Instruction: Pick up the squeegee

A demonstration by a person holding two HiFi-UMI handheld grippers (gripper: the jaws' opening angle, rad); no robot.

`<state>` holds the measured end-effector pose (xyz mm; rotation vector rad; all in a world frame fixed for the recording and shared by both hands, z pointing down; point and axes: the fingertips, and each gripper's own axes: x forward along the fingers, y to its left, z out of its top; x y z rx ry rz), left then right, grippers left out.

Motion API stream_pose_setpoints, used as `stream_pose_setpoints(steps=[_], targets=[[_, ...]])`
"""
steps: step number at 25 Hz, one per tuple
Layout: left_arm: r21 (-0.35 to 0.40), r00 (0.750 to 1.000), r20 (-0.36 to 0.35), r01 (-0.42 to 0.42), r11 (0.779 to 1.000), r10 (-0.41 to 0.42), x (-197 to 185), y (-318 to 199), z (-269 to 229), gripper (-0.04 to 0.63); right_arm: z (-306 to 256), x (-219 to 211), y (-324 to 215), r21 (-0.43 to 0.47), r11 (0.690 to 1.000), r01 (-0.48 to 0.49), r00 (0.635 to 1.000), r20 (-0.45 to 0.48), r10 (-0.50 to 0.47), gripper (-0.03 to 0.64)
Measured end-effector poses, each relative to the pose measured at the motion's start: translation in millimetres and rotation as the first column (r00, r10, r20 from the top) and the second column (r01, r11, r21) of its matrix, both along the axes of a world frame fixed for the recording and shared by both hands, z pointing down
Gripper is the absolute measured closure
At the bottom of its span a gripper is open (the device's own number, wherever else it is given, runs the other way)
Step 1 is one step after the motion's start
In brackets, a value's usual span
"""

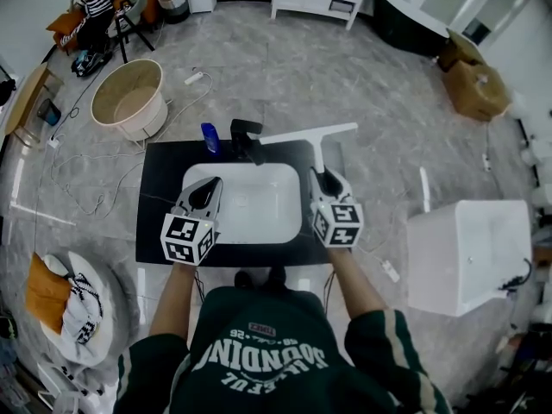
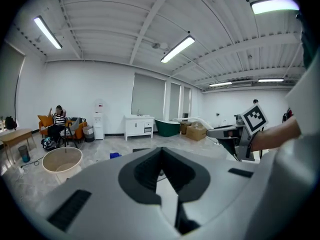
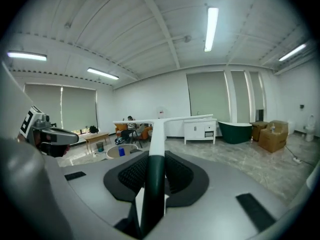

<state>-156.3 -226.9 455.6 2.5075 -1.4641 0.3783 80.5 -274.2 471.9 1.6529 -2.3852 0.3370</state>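
The squeegee [image 1: 312, 134] has a white blade bar and a white handle with a dark green grip. My right gripper [image 1: 327, 180] is shut on that grip, holding it above the right side of the white sink basin [image 1: 259, 222]. In the right gripper view the squeegee [image 3: 157, 139] runs straight out between the pads of my right gripper [image 3: 155, 160], with the blade level at the far end. My left gripper [image 1: 205, 195] hovers over the left side of the basin. Seen from its own camera, the left gripper [image 2: 161, 152] has its tips together and nothing between them.
The basin sits in a black countertop [image 1: 159, 222], with a blue bottle [image 1: 210, 136] and a black faucet [image 1: 247, 134] at its far edge. A beige tub [image 1: 129, 97] stands far left and a white block [image 1: 470, 253] at the right. Cables lie on the floor.
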Motion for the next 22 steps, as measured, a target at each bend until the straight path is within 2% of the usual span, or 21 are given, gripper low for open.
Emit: stream_pose_setpoints(steps=[6, 9, 22], targets=[[0.019, 1.000, -0.005, 0.015, 1.000, -0.015, -4, 3, -9, 0.594, -42, -13, 14, 0.121, 0.992, 0.024, 0.998, 0.059, -0.032, 0.529], [0.023, 1.000, -0.001, 0.020, 1.000, -0.020, -6, 6, -11, 0.594, -54, -17, 21, 0.153, 0.988, 0.034, 0.997, 0.069, -0.045, 0.529], [0.029, 0.999, -0.009, 0.044, 0.999, -0.043, -15, 10, -13, 0.594, -44, -27, 27, 0.132, 0.990, 0.042, 0.995, 0.079, -0.053, 0.529]])
